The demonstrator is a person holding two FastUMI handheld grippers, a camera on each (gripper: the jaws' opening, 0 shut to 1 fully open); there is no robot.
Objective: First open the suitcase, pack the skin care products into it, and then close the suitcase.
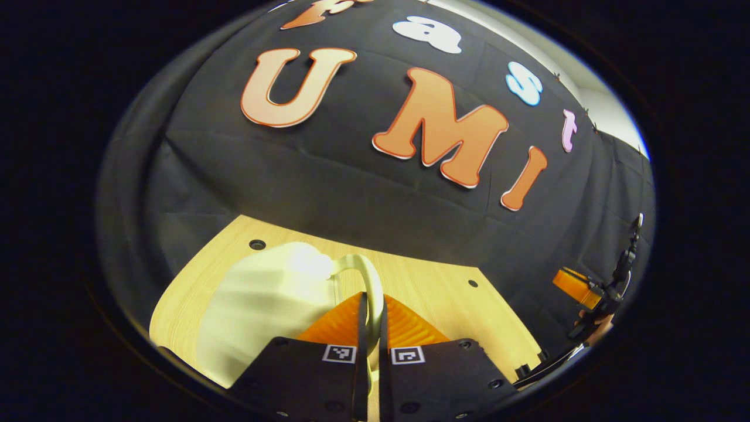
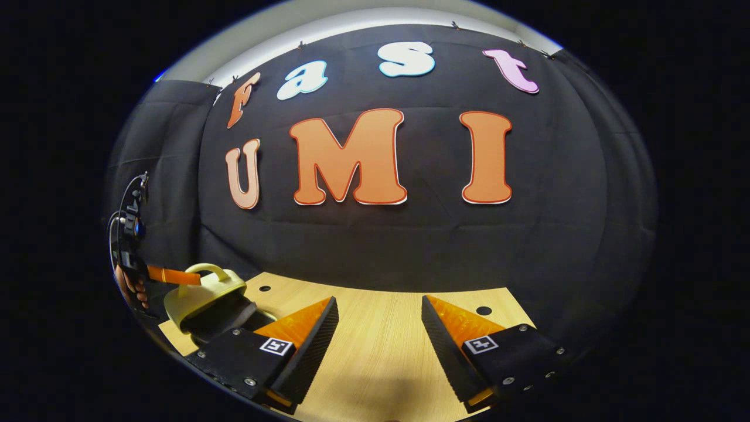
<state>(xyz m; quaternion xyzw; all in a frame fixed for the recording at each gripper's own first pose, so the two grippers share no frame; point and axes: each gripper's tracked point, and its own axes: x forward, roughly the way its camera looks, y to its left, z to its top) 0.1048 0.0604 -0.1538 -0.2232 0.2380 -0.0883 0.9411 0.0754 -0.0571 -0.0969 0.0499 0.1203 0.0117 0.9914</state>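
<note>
A pale yellow suitcase (image 1: pixel 258 305) lies on the wooden table (image 1: pixel 433 293), close under my left gripper (image 1: pixel 371 319). That gripper is shut on the suitcase's curved handle (image 1: pixel 368 274), which runs down between its fingers. In the right gripper view the suitcase (image 2: pixel 199 296) sits at the far left with its lid tilted up and a dark gap (image 2: pixel 225 319) beneath. The left gripper (image 2: pixel 173 275) holds the handle (image 2: pixel 206 269) there, with a hand (image 2: pixel 130 288) behind it. My right gripper (image 2: pixel 379 313) hovers open over bare table, to the right of the suitcase, with nothing between its fingers.
The table (image 2: pixel 375 363) has small round holes (image 2: pixel 484 310) and ends at the black cloth wall close behind. In the left gripper view the right gripper (image 1: pixel 577 286) and a hand (image 1: pixel 600 328) show at the far right, past the table's corner.
</note>
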